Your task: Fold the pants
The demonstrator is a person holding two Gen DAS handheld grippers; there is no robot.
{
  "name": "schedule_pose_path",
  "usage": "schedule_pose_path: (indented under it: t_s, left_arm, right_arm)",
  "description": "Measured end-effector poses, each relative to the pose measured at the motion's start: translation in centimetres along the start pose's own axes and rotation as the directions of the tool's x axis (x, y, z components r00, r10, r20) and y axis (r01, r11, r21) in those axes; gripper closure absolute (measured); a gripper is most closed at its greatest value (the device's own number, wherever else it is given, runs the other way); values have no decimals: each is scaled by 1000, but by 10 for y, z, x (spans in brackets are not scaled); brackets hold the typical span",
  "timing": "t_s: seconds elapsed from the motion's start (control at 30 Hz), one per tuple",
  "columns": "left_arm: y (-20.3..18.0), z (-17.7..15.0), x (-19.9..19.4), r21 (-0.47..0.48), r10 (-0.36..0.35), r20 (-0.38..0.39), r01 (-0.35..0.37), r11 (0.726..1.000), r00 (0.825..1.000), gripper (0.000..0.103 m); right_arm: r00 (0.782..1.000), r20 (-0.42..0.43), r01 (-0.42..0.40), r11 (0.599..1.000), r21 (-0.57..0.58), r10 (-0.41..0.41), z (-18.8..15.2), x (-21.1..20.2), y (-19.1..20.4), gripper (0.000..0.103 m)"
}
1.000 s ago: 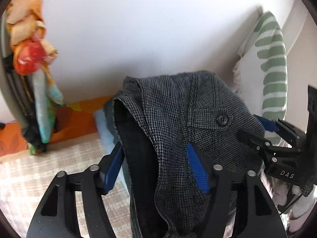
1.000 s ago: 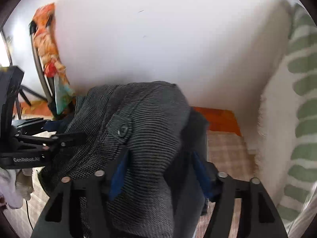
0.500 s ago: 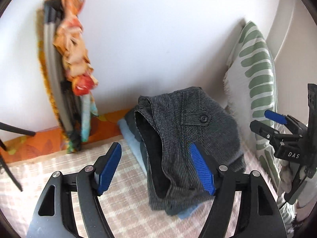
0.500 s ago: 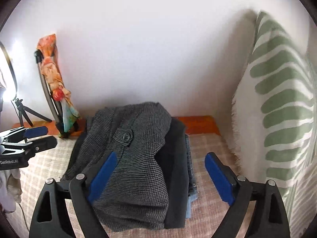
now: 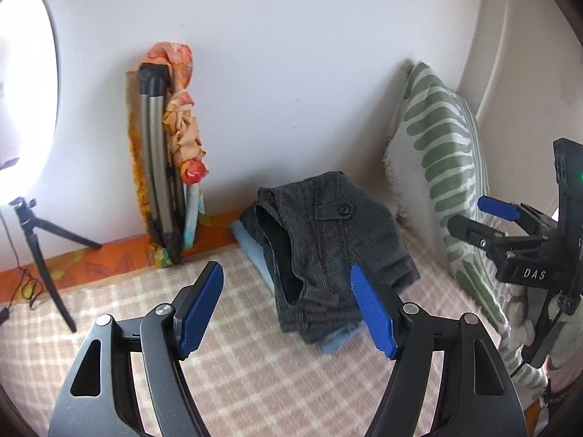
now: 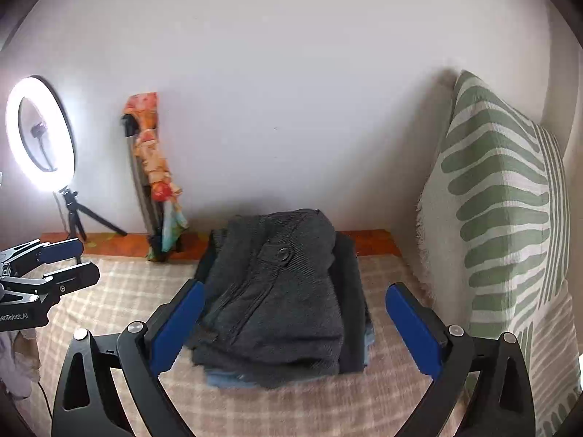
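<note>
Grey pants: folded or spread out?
Folded. The grey pants sit as a compact bundle atop a stack of folded clothes on the checked blanket.

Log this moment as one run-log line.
left gripper: open, empty | right gripper: jaws opening, empty | grey pants: folded, atop stack | bed

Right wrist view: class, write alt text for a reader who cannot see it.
Folded grey pants top a small stack of clothes on a checked blanket, seen between the right gripper's opening, empty blue-padded jaws. A green-striped pillow stands at right; a lit ring light at left.
</note>
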State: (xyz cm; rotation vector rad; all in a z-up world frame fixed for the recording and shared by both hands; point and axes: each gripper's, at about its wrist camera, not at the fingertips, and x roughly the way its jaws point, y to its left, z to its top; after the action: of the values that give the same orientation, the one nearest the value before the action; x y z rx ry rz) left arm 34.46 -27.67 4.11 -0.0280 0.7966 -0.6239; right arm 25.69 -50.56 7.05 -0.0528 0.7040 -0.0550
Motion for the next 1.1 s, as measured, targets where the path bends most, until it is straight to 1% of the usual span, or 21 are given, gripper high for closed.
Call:
schedule_pose_path:
  t_s: [0.17, 0.4, 0.63, 0.83, 0.97, 1.1]
  left_arm:
    - [2, -18, -34, 18, -6, 29, 6, 1000, 1000, 30]
    - [7, -47, -80, 27, -12, 67, 10, 1000, 998, 28]
    - [14, -74, -112, 41, -6, 86, 3, 999, 996, 28]
    - [24, -106, -132, 72, 15, 96, -22, 997, 995, 28]
    - [33, -127, -138, 86, 35, 91, -43, 995, 995, 28]
    - [44, -143, -138, 73, 33, 89, -40, 997, 996, 28]
  right_arm:
    - [998, 45, 33, 999, -9, -33, -17, -38, 30, 2]
    - [997, 77, 28, 1000, -6, -27, -42, -75, 64, 2]
    - [993, 109, 38, 999, -18, -36, -67, -107, 91, 1]
    - [991, 123, 49, 998, -47, -43, -92, -120, 119, 0]
    - [992, 125, 26, 998, -58, -18, -108, -122, 138, 0]
    - [992, 128, 11, 999, -48, -4, -120, -120, 152, 0]
